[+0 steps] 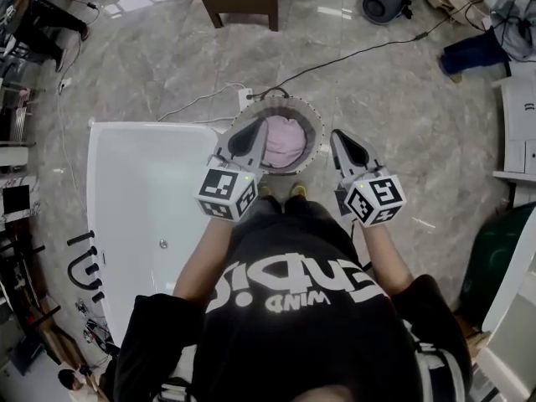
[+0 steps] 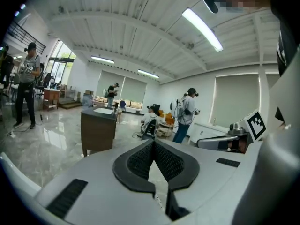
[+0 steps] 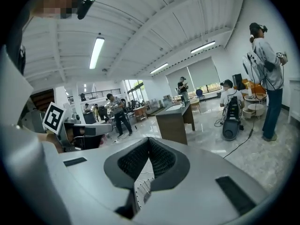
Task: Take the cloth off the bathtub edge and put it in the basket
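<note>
Two grippers hang side by side over the basket (image 1: 311,117), and from my remote seat the job looks as good as finished. The pink cloth (image 1: 283,141) lies bunched inside the basket, which stands on the marble floor (image 1: 394,82) just off the corner of the white bathtub (image 1: 142,199). The tub's rim, as far as the head view shows it, carries nothing. The left gripper (image 1: 245,136) sits above the basket's near-left rim with its jaws together, the ribbed pads meeting at the tips and nothing caught between them. The right gripper (image 1: 347,145) is held just outside the basket's right rim, well clear of the cloth. Its jaws are likewise together and bare. I judge both are held level and pointing outward because neither has anything left to carry. That would explain why each gripper view looks across the hall at a dark cabinet and other people rather than down at the cloth. I read the left one's place directly over the basket as the drop point, with the right kept aside as a spare that was not needed. A black cable (image 1: 360,53) trails across the floor beyond the basket, out of the way of either hand. If anything remains, I would say it is only drawing both grippers back.
</note>
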